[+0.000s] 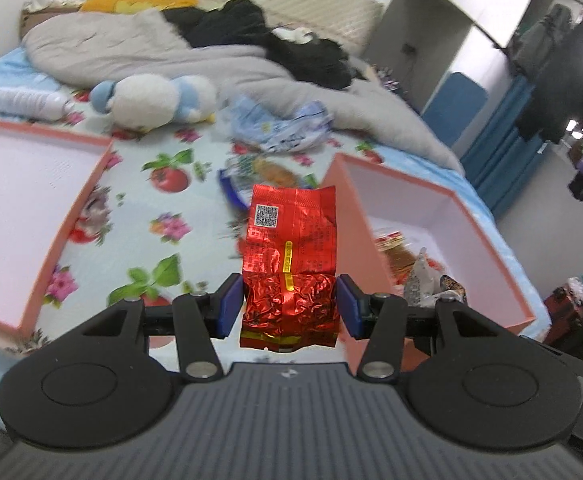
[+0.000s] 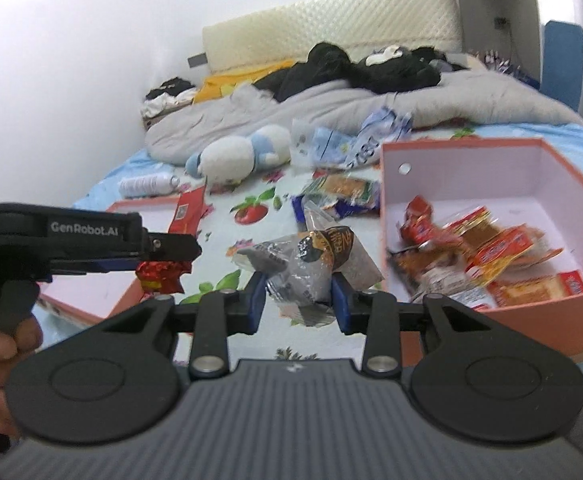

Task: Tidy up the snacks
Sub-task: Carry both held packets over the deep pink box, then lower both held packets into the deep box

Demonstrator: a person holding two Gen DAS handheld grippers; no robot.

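Observation:
My left gripper is shut on a red foil snack packet, held upright above the bed just left of the pink box. In the right wrist view the left gripper shows at the left with the same red packet. My right gripper is shut on a grey and brown clear-wrapped snack, held above the bed left of the pink box, which holds several red and orange snack packets.
The pink box lid lies open side up at the left. More snack packets and blue-white wrappers lie on the floral sheet. A plush toy, a white bottle and a grey duvet lie behind.

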